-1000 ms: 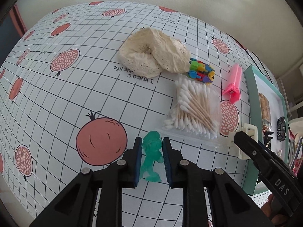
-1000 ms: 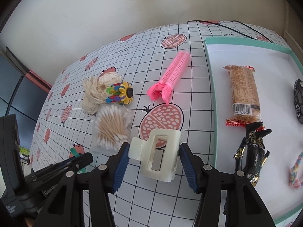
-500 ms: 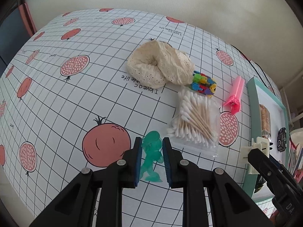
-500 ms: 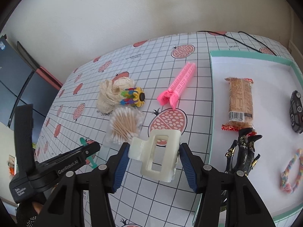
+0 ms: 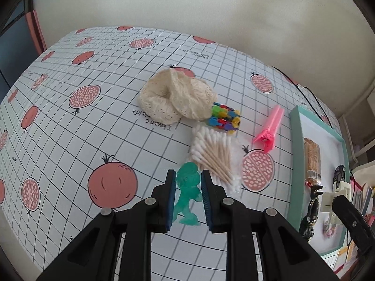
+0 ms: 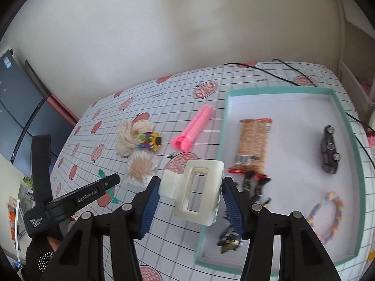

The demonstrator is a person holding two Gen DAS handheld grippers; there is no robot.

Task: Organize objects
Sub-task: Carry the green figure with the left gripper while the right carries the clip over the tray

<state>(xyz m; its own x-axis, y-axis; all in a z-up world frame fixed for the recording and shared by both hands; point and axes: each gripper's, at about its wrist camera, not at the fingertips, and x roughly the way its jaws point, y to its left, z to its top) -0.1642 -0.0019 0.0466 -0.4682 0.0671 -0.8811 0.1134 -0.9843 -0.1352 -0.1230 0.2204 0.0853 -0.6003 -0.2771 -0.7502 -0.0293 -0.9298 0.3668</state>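
My left gripper is shut on a translucent green toy figure and holds it above the tablecloth; it also shows in the right wrist view. My right gripper is shut on a cream hair claw clip, held high near the left edge of the teal-rimmed white tray. The clip and gripper show at the right edge of the left wrist view. The tray holds a snack bar, a dark toy car, a black toy figure and a pastel braided ring.
On the pomegranate-print cloth lie a cream lace scrunchie, a multicoloured flower clip, a bag of cotton swabs and a pink hair clip. A black cable runs along the far edge. A wall stands behind the table.
Both grippers have risen, so the table looks farther away. The right gripper with the cream clip has moved right towards the tray. The left gripper still holds the green figure.
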